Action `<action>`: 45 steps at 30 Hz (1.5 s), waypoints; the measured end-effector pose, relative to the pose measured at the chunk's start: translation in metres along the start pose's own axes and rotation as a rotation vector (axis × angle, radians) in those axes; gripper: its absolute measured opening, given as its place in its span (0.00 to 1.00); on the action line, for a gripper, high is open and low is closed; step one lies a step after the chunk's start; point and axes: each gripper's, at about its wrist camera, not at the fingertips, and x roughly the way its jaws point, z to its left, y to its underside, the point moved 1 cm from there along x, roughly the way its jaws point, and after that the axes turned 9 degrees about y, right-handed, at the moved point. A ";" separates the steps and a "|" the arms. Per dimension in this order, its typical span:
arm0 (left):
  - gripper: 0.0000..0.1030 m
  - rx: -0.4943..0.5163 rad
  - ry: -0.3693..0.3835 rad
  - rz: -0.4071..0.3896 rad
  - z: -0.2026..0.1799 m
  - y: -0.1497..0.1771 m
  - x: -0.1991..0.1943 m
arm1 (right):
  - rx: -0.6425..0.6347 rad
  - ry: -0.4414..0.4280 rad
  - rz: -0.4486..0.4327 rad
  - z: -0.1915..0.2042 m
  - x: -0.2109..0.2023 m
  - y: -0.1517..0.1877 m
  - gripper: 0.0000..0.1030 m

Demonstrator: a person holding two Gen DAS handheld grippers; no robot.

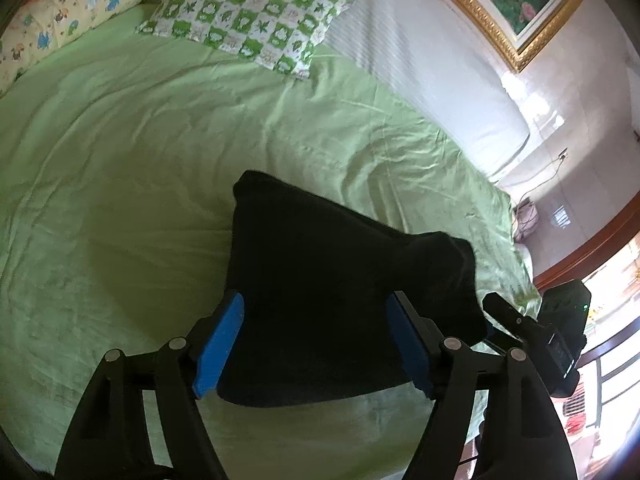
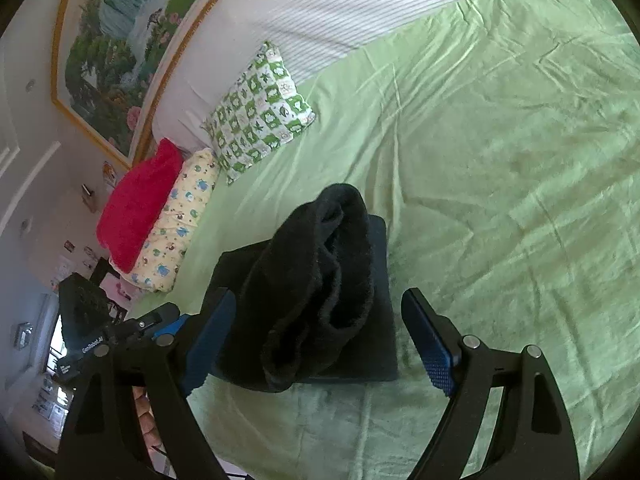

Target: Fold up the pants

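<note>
The black pants (image 1: pixel 340 292) lie folded into a compact pad on the green bed sheet (image 1: pixel 140 160). In the right wrist view the pants (image 2: pixel 320 300) show a rumpled, bunched upper layer resting on a flat folded layer. My left gripper (image 1: pixel 316 320) is open, its blue pads either side of the near part of the pants, just above them. My right gripper (image 2: pixel 316 324) is open too, hovering over the pants' near edge. The right gripper's body shows at the right in the left wrist view (image 1: pixel 560 336). Neither gripper holds anything.
A green checked pillow (image 1: pixel 248 12) and a yellow cartoon pillow (image 1: pixel 68 12) lie at the head of the bed. A red cushion (image 2: pixel 136 204) sits beside them. A white striped headboard (image 2: pixel 360 4) and a framed painting (image 2: pixel 120 48) stand behind. The bed's edge (image 1: pixel 516 248) is near the pants.
</note>
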 end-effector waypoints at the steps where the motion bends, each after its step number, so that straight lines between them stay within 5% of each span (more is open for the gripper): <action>1: 0.72 -0.008 0.000 0.005 0.003 0.000 0.002 | 0.005 0.001 0.005 -0.002 0.003 0.000 0.83; 25: 0.79 -0.144 0.075 0.083 0.052 -0.009 0.059 | 0.022 -0.036 0.067 -0.018 0.024 0.004 0.83; 27: 0.75 -0.148 0.093 0.081 0.055 -0.009 0.058 | 0.017 -0.044 0.074 -0.017 0.026 0.004 0.83; 29: 0.60 -0.138 0.116 0.086 0.054 -0.010 0.058 | 0.014 -0.061 0.079 -0.017 0.029 0.003 0.82; 35: 0.35 -0.063 0.101 0.071 0.035 -0.013 0.052 | 0.037 -0.110 0.141 -0.016 0.043 0.004 0.53; 45: 0.30 -0.016 0.090 0.029 0.014 -0.014 0.020 | 0.013 -0.139 0.098 0.008 0.020 0.003 0.43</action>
